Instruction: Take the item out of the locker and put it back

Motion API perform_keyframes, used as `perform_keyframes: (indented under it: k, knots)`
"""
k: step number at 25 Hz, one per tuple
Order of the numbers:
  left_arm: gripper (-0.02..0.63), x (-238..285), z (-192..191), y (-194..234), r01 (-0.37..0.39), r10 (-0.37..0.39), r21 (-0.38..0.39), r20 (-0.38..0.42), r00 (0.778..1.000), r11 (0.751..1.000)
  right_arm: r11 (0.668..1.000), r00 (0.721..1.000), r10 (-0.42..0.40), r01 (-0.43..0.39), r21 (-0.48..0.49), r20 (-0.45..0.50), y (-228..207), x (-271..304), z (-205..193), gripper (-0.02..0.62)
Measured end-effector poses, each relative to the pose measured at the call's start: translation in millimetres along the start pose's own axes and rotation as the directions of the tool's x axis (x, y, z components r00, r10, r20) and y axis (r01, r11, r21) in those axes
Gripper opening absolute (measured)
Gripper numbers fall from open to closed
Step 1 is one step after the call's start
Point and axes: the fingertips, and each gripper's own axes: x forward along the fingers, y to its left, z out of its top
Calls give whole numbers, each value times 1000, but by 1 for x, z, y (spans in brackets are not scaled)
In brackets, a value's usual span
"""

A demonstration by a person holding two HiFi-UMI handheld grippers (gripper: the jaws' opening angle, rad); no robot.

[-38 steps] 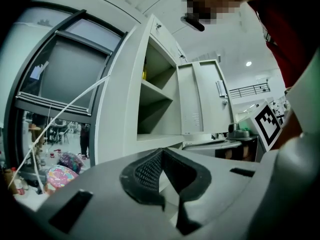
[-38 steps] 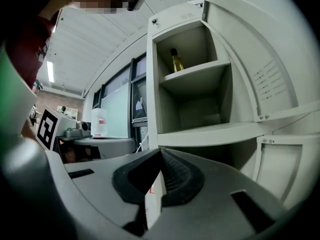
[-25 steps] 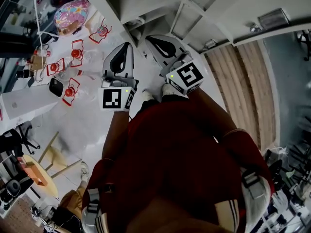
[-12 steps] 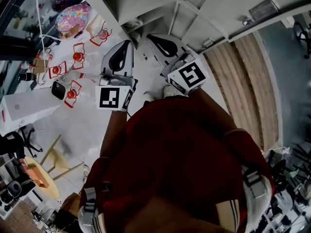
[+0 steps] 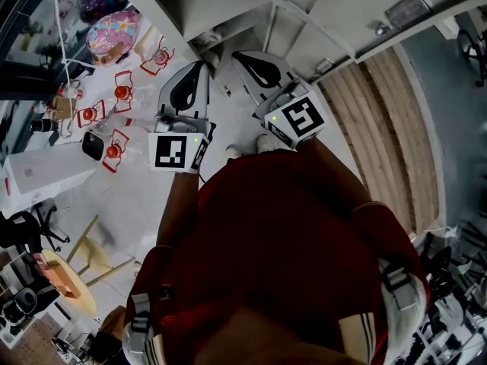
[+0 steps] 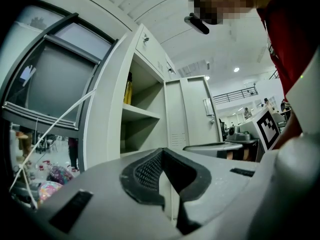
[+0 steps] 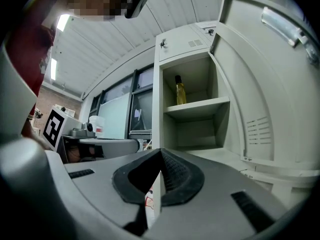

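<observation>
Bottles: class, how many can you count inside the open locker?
1. A yellow bottle stands on the upper shelf of the locker, near the back. Anything lower is hidden behind the right gripper, so more could be there.

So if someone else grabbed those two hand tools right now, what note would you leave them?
Left gripper: fingers together, empty.
Right gripper: the same.
Pale grey metal locker: door open, slim yellow bottle upright on its upper shelf.
Done: door open; both grippers held in front of it.
Left: probably lift the bottle out and set it back; I can't tell whether that already happened.
</observation>
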Motion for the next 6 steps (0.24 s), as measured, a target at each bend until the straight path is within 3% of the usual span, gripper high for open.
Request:
perform_keyframes:
  k: [6]
  knots:
    - [6,-1,-4,3,6,-6,0,-9,1000,1000,1000,999,-10,10,5,-34,1,1,-6,-3]
